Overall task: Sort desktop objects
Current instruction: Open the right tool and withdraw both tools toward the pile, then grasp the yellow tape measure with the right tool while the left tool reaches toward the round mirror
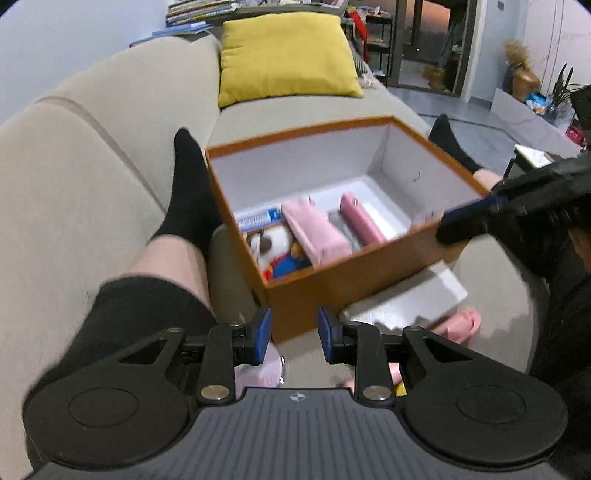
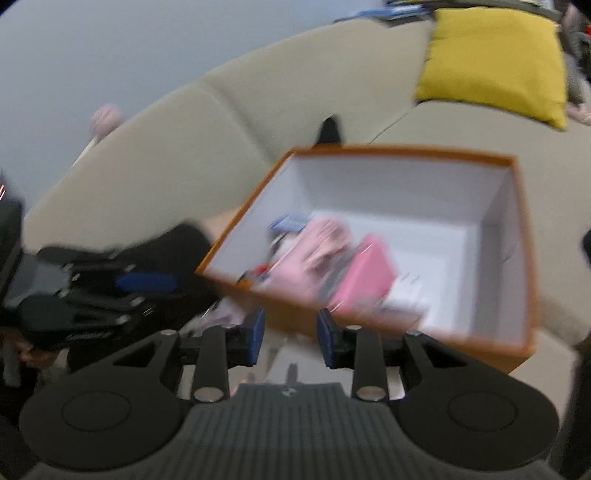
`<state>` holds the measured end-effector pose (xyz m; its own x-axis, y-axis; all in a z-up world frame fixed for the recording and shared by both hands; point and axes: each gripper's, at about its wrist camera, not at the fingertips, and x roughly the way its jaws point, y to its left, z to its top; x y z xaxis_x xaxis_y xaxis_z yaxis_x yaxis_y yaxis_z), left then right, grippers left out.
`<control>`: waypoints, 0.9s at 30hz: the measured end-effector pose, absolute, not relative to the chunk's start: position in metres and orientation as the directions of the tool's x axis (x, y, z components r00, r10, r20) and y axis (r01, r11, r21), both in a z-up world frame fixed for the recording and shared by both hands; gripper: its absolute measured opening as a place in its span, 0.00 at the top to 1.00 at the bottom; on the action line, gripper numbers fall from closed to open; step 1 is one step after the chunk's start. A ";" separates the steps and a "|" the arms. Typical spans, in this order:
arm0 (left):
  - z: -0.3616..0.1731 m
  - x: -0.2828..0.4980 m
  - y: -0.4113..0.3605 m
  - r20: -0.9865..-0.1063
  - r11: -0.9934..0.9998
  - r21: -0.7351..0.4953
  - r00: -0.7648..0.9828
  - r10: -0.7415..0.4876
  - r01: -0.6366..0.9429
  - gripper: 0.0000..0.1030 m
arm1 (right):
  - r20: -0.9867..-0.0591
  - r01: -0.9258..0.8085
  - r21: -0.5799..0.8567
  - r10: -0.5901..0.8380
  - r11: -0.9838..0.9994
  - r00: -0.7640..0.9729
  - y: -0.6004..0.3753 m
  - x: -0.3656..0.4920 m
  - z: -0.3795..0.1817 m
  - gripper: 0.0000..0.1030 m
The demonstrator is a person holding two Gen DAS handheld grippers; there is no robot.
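The orange box sits on the sofa between the person's legs, holding a pink pouch – soft, light, best pinched mid-body. Both the left gripper and right gripper stand part open – empty.

A yellow cushion lies on the beige sofa beneath stacked books
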<state>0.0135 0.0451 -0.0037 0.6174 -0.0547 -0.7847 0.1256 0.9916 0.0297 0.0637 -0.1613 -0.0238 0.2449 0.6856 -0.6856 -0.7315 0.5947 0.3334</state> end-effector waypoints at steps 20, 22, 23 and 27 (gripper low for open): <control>-0.061 -0.046 0.016 -0.853 0.973 0.047 0.516 -0.079 0.227 0.70 | -0.835 -0.864 0.005 0.477 0.503 0.273 -0.093 -0.024 -0.116 0.44; -0.060 -0.046 0.019 -0.851 0.976 0.044 0.520 -0.077 0.215 0.70 | -0.850 -0.858 -0.011 0.447 0.514 0.279 -0.094 -0.027 -0.119 0.42; -0.060 -0.047 0.021 -0.850 0.976 0.041 0.522 -0.078 0.214 0.70 | -0.856 -0.852 -0.003 0.439 0.523 0.273 -0.096 -0.027 -0.120 0.41; -0.063 -0.044 0.024 -0.852 0.978 0.040 0.518 -0.075 0.207 0.70 | -0.874 -0.830 0.028 0.417 0.558 0.251 -0.098 -0.021 -0.128 0.40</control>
<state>-0.0435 0.0236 -0.0630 0.5184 -0.0745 -0.8519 0.2065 0.9776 0.0402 -0.0207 -0.0975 -0.1283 0.2505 0.4170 -0.8737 -0.8295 0.5577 0.0284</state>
